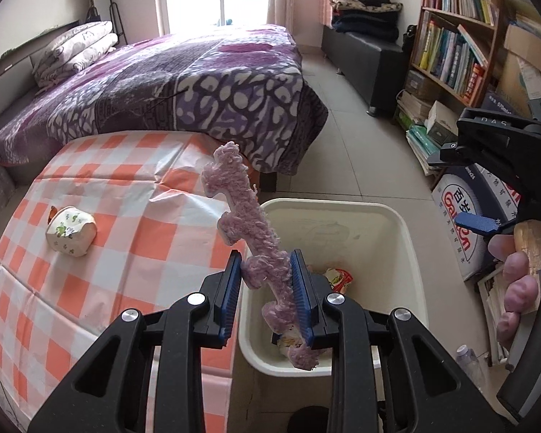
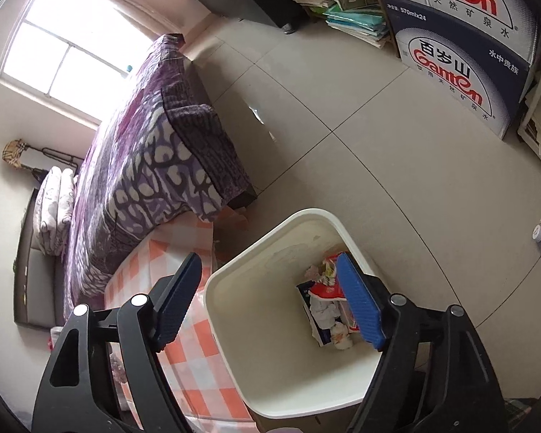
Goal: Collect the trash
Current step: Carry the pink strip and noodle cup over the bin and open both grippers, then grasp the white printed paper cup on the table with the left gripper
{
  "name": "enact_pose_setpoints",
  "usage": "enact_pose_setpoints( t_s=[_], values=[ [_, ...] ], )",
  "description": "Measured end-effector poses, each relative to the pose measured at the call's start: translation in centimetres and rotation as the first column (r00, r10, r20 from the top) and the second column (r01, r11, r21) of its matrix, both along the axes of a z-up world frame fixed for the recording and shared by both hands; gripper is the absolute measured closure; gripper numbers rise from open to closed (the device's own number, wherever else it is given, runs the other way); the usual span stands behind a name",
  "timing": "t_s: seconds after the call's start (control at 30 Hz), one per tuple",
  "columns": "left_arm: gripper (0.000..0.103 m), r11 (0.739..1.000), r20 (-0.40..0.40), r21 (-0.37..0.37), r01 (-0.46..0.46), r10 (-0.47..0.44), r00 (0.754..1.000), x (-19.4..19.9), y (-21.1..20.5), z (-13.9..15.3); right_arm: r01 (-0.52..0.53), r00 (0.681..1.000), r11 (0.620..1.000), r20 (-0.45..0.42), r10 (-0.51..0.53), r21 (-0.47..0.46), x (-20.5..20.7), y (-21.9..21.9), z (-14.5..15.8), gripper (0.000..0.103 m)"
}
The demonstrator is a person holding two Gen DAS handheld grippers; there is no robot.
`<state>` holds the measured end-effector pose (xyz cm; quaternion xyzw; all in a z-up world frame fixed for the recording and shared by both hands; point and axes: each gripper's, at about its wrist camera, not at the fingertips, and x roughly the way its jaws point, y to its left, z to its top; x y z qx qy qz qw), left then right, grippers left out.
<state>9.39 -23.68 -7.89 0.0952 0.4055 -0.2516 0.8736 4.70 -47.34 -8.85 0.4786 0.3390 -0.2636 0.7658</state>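
L claw (image 1: 267, 288) clamps fuzzy purple strip (image 1: 250, 231), seemingly above bin (image 1: 407, 252).

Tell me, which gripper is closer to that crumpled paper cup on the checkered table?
Left. The left gripper, at the table's edge, is nearer the paper cup; the right gripper hangs over the bin.

One fuzzy purple strip (image 1: 261, 249), one crumpled paper cup (image 1: 71, 231), one bin (image 1: 411, 252), two grippers, one water carton (image 2: 461, 47).

Left claw (image 1: 267, 292) clamped tight, right claw (image 2: 270, 303) wide apart, both angled downward
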Motion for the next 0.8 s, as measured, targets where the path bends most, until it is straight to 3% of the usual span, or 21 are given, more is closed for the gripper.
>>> enact_pose_setpoints(
  t_s=[0.27,0.4,0.43,0.5,0.63,0.8],
  values=[
    [0.071,0.996,-0.009,0.003,0.09,-0.09,0.996,-0.7,-4.3,-0.2,0.064,0.998,0.996,0.018,-0.065,0.057,-1.3,-2.4,-0.7,0.027],
    [0.045,0.994,-0.036,0.025,0.107,-0.106,0.994,-0.2,-5.1,-0.7,0.088,0.996,0.993,0.018,-0.09,0.072,-1.5,-3.0,-1.1,0.025],
    [0.043,0.994,-0.043,0.026,0.103,-0.102,0.994,0.0,-5.0,-0.9,0.09,0.996,0.993,0.016,-0.092,0.072,-1.5,-3.0,-1.1,0.024],
    [0.036,0.996,-0.061,0.024,0.085,-0.083,0.995,0.6,-4.5,-1.3,0.089,0.996,0.994,0.012,-0.09,0.07,-1.3,-2.9,-1.2,0.023],
    [0.035,1.0,-0.104,0.024,0.018,-0.016,0.994,2.7,-2.4,-2.4,0.042,0.999,0.998,-0.013,-0.041,0.054,0.0,-2.1,-1.4,0.014],
    [0.034,0.985,-0.194,0.032,-0.17,0.173,0.966,6.8,2.0,-4.2,-0.026,0.999,0.999,-0.04,0.026,0.019,1.9,-0.2,-1.2,0.01]
  ],
)
